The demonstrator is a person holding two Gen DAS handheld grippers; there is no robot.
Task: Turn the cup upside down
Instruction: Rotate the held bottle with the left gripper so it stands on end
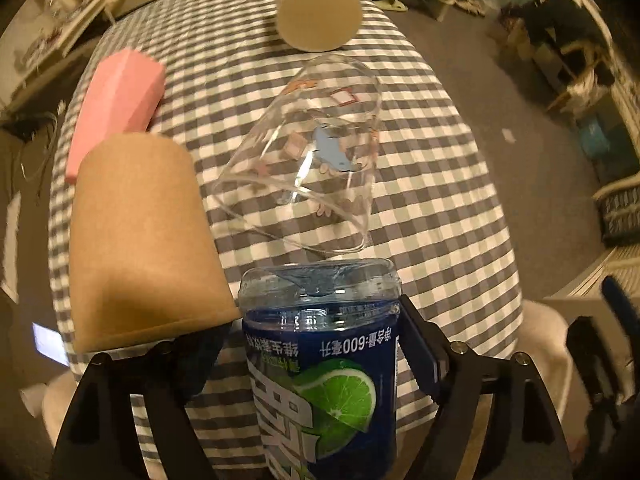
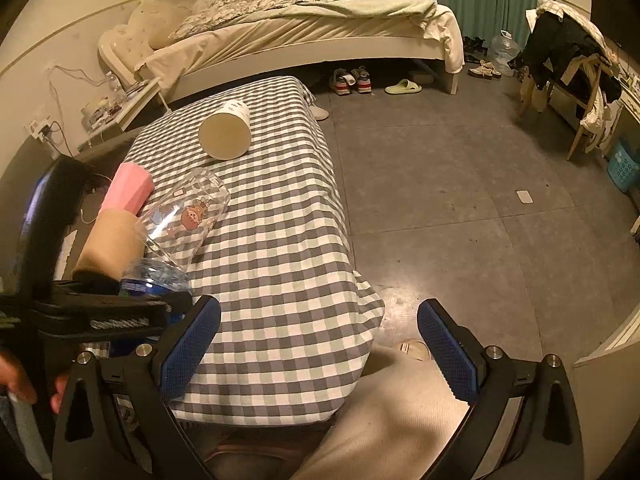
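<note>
1. My left gripper [image 1: 320, 344] has its jaws closed on a cut-down blue plastic bottle cup [image 1: 320, 360], one pad on each side of the label band. The cup is held inverted, its clear base pointing away from me over the near end of the tabletop [image 1: 440, 208]. I judge the flip as mostly made, with the setting-down not yet done.

2. My right gripper [image 2: 318, 348] holds nothing. Its jaws stand wide apart, hovering off the near right corner of the tabletop above the floor.

3. Risk at the grip: the thin plastic wall may buckle or slide between the pads, and the cup could twist or drop.

4. Risk just ahead: a clear glass [image 1: 304, 160] lies tilted, seemingly touching the cup's base. Lowering the cup forward could knock it rolling toward the right edge.

5. Risk to the left: a brown paper cup [image 1: 140, 240] stands upside down just beside my left jaw, and a sideways drift would tip it. A pink cup [image 1: 116, 108] lies behind it near the left edge.

6. A white cup [image 1: 320, 16] lies on its side at the far end, well apart.

7. Writing: the label, upside down in my view, reads "600" with Chinese characters, beside a lime slice picture. I cannot read the brand. The glass carries cartoon figures.
</note>
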